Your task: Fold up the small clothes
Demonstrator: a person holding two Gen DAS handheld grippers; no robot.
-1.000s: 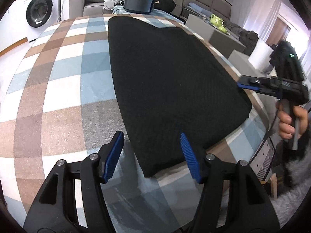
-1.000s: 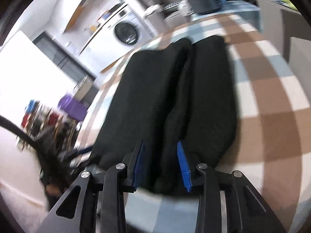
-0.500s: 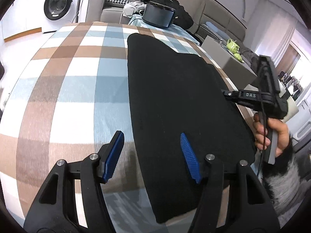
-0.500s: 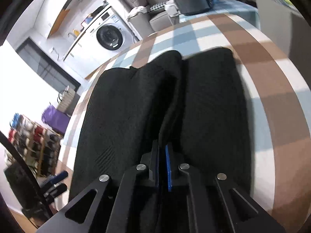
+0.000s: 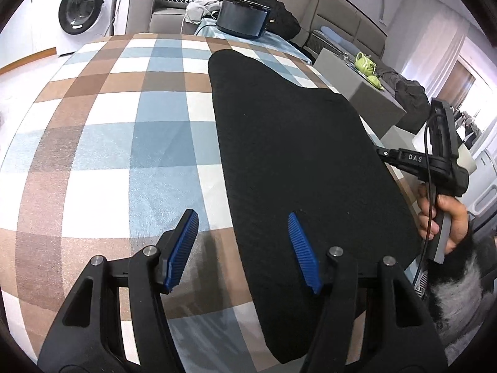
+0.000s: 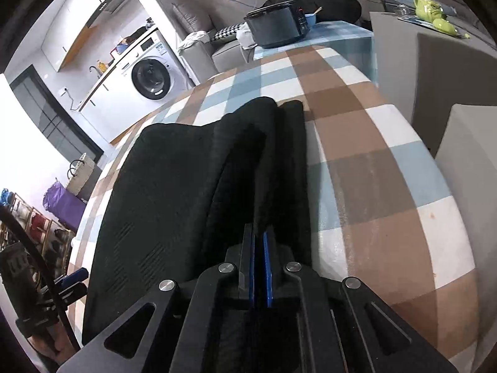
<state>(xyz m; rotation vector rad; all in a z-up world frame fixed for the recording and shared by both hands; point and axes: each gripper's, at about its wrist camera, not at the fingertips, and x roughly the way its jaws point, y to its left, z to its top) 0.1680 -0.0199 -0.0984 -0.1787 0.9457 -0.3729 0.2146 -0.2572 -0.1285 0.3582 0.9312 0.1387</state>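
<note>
Black garment (image 5: 298, 161) flat on checked cloth (image 5: 124, 143); right gripper (image 6: 260, 267) clamped on its near fold, left gripper (image 5: 245, 248) wide, straddling its edge.

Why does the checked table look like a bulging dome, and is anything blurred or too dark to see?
Both wrist views use fisheye lenses, so the checked tablecloth bends and the corners go black. Left wrist view: sharp, with the left gripper shadowing the cloth beneath. Right wrist view: sharp, but the black garment shows little fold detail.

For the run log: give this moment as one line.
left gripper: open, over black garment edge | right gripper: shut on garment fold | checked tablecloth under garment
</note>
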